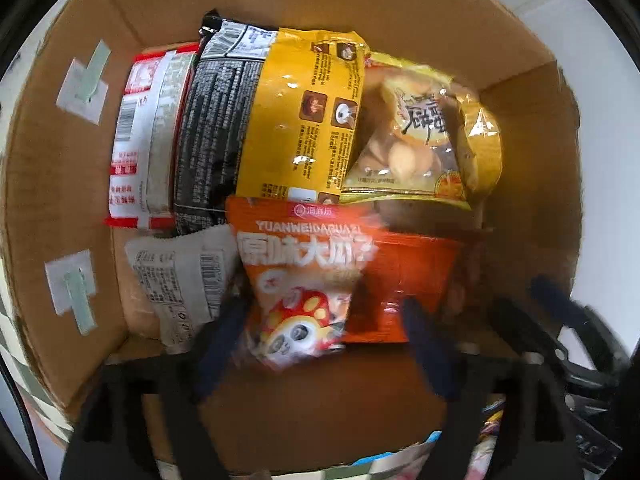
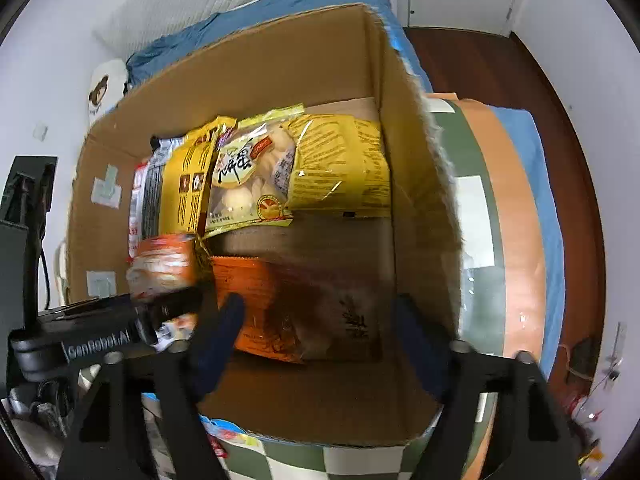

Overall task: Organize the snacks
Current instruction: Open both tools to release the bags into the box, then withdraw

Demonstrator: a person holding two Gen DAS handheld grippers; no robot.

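I look down into an open cardboard box holding several snack packets. My left gripper is open over its near end. An orange sunflower-seed packet with a cartoon panda sits blurred between the dark fingers, and the right-hand finger stands apart from it. My right gripper is also open, above an orange and brown packet that lies on the box floor. Against the far wall lie yellow, black and red-white packets and a yellow pastry bag.
A grey-white packet lies at the box's near left. The box stands on a green-and-white checked cloth. Behind it is a bed with a blue sheet; dark wooden floor lies to the right. Box walls close in on all sides.
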